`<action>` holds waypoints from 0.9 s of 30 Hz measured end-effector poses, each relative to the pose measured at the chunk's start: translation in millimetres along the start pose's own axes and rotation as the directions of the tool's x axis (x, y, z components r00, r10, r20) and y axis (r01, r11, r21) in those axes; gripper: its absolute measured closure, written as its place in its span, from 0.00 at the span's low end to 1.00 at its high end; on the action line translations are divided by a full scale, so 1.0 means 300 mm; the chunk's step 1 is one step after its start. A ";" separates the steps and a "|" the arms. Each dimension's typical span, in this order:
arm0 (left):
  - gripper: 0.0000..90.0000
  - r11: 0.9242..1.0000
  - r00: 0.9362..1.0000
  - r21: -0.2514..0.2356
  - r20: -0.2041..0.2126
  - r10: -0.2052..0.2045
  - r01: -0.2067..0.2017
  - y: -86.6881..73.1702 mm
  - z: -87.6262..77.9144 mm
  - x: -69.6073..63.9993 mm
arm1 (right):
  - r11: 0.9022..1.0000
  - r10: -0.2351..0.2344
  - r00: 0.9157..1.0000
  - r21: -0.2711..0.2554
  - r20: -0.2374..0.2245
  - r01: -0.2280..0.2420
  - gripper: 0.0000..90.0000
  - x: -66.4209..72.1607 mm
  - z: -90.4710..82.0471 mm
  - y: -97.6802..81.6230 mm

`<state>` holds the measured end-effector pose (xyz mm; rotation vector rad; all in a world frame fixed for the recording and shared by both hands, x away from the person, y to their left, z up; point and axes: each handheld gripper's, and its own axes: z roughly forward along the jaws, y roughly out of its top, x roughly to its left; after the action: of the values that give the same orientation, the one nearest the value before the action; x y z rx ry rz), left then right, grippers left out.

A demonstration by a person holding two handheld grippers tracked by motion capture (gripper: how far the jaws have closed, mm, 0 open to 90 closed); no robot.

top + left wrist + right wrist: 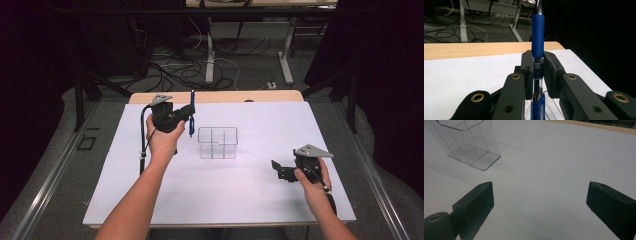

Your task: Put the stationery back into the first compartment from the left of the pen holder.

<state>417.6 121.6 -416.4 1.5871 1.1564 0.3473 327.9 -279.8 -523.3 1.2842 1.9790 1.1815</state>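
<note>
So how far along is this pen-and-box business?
Done, it seems: the blue pen is off the table, clamped upright in the left gripper. In hand: it hangs beside the clear divided organizer, not yet over it. Left, probably: lowering the pen into a compartment, all of which look empty. The right gripper waits open above the white table.
</note>
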 end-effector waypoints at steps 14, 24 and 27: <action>0.88 1.000 1.000 -0.001 0.005 -0.003 0.003 -0.027 0.066 -0.019 | 1.000 0.008 1.000 0.004 -0.009 -0.008 0.08 -0.002 0.002 -0.002; 0.88 1.000 1.000 0.016 0.006 0.009 -0.009 -0.049 0.118 -0.034 | 1.000 0.010 1.000 0.003 -0.014 -0.009 0.09 -0.005 0.002 -0.002; 0.88 1.000 1.000 0.021 0.002 0.010 -0.010 -0.053 0.128 -0.034 | 1.000 0.007 1.000 0.003 -0.017 -0.007 0.09 -0.008 0.003 -0.003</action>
<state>432.6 89.9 -440.8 1.6118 1.1546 0.3413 329.3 -281.8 -524.7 1.2879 1.9910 1.1970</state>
